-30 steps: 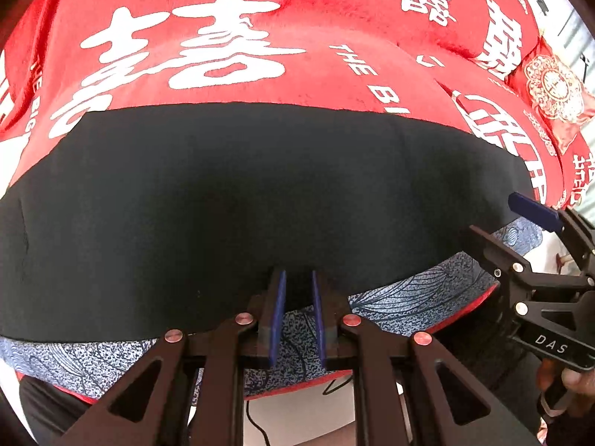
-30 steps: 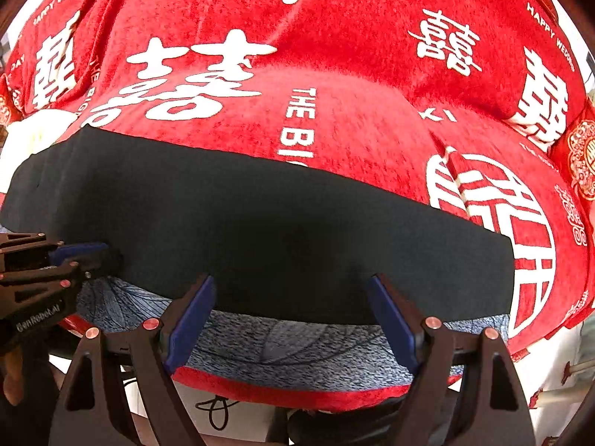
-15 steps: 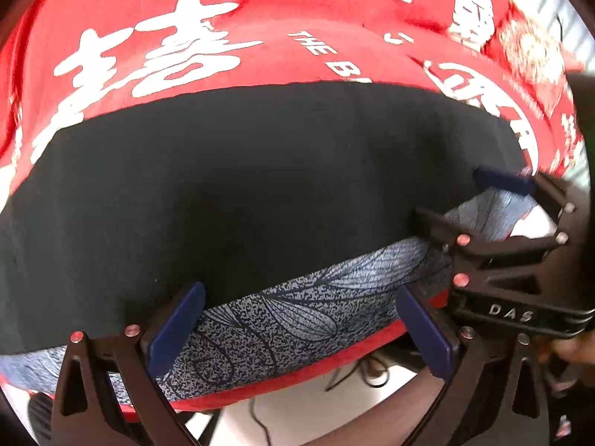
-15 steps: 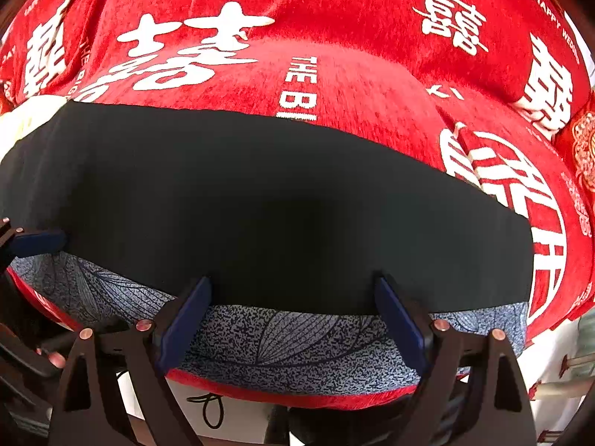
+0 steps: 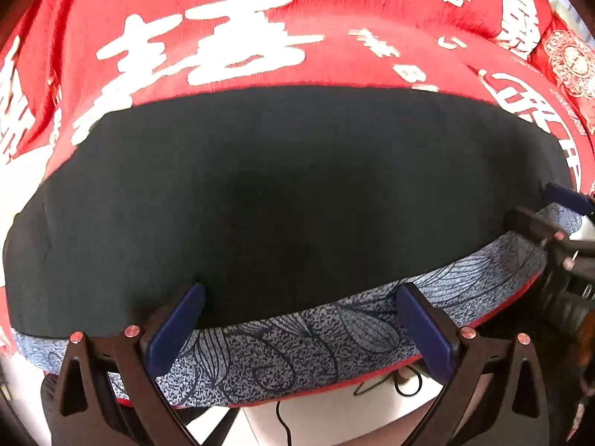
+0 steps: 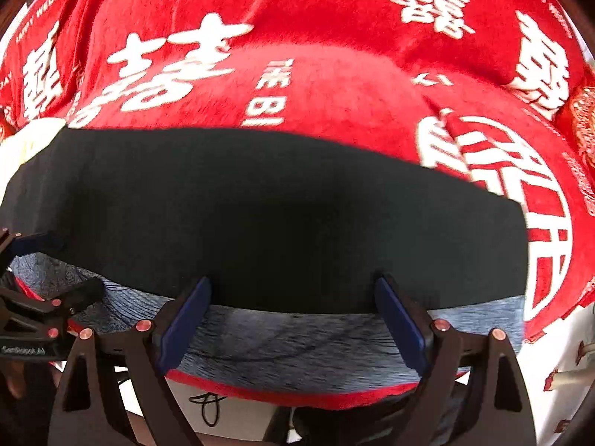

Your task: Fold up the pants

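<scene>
While both tools stand wide and empty, we note:
Left gripper (image 5: pixel 297 329): spread, holding nothing.
Right gripper (image 6: pixel 293 321): likewise.
Pants (image 5: pixel 282 200): near edge at 6 o'clock may slide off the patterned cushion (image 5: pixel 282 353).

Left gripper (image 5: pixel 297 319), jaws wide apart, above the near edge of folded black pants (image 5: pixel 279 193) on a red blanket (image 5: pixel 223 18).
</scene>
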`<state>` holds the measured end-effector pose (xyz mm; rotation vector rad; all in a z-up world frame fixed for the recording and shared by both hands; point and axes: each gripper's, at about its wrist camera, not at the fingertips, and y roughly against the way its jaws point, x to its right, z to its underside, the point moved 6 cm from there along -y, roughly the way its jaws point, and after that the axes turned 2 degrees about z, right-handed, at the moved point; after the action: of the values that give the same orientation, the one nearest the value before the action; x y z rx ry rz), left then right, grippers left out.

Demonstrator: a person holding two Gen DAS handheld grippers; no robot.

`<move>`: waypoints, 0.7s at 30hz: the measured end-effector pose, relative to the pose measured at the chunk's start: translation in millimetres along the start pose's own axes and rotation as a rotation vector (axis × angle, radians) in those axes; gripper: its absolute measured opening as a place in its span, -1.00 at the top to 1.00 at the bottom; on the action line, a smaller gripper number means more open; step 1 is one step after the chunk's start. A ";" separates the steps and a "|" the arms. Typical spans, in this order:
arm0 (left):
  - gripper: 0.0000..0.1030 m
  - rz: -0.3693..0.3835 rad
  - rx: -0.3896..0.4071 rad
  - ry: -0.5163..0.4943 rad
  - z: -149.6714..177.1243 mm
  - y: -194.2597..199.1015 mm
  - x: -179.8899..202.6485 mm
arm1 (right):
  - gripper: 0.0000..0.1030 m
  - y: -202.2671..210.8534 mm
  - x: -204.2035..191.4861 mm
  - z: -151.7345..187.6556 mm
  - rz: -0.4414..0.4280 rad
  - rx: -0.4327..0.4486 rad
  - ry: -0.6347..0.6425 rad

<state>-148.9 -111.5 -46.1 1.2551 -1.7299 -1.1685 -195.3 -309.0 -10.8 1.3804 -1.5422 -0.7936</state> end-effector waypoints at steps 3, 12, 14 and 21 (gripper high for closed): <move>-1.00 0.037 0.018 0.033 -5.0 5.6 6.1 | -0.78 11.9 27.0 -0.2 0.032 0.029 -0.035; -1.00 -0.022 0.017 -0.071 -31.2 -6.4 56.1 | -0.79 23.8 136.6 12.7 0.154 0.037 -0.171; -1.00 -0.026 0.007 -0.082 -28.5 -18.0 54.0 | -0.79 18.6 153.6 18.2 0.078 0.026 -0.211; -1.00 -0.028 0.019 -0.089 -31.5 -17.9 53.2 | -0.79 -12.4 151.3 18.1 0.049 -0.017 -0.116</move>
<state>-130.4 -172.9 -50.2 1.2596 -1.7974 -1.2437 -203.8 -461.2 1.0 1.2987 -1.6485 -0.8676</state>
